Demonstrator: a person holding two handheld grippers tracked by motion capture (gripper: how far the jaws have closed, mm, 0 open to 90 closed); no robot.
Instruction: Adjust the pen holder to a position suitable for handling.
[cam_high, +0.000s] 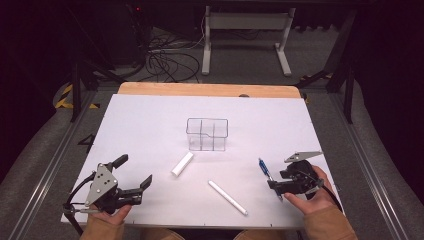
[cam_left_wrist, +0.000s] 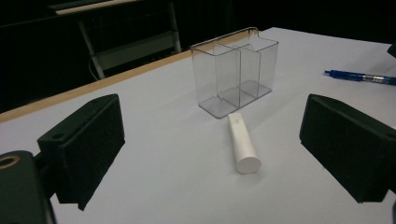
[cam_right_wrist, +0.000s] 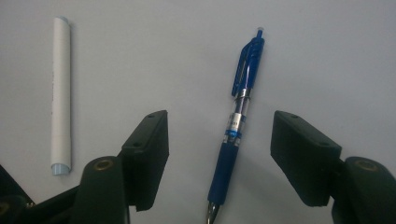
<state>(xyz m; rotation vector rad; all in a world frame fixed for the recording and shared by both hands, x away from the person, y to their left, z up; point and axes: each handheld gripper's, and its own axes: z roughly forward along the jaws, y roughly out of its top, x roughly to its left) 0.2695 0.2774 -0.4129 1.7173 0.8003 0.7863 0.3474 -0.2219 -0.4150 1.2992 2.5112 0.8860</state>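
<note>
Jaws spread on both — right gripper (cam_right_wrist: 219, 154) straddles the blue pen (cam_right_wrist: 236, 126) untouching; left gripper (cam_left_wrist: 212, 149) empty.

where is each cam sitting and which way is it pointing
High view: above the person's side, facing forward and down on the white table; both hands and claws show, left claw, right claw.
Left gripper view: rides the left claw, facing the clear organizer and short white tube; own open jaws show.
Right gripper view: rides the right claw, looking down; jaws straddle the blue pen.
Shared: the blue pen appears in all three.
</note>
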